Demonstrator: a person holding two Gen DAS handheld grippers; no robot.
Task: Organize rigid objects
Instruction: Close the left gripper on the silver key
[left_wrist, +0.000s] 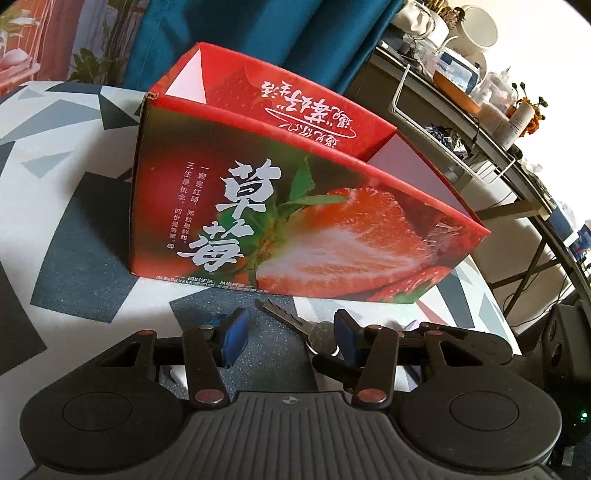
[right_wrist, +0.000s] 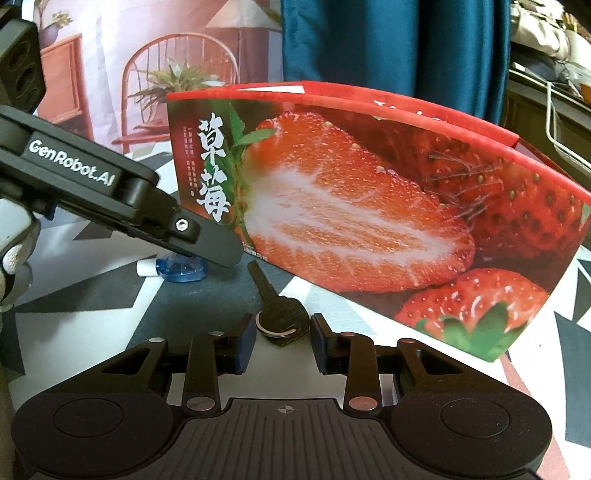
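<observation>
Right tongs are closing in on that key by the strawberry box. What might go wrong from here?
1. The key lies flat on the mat, and the right tongs straddle only its round head, so it may slip or pivot.
2. The left tongs hover close, near the key's blade; the two could collide.
3. The strawberry box stands right beside the key and could get nudged.

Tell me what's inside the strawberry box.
From the left wrist view, the open strawberry box shows only its red printed inner wall and a pale panel. Its floor is hidden behind the front wall, so any contents cannot be seen.
</observation>
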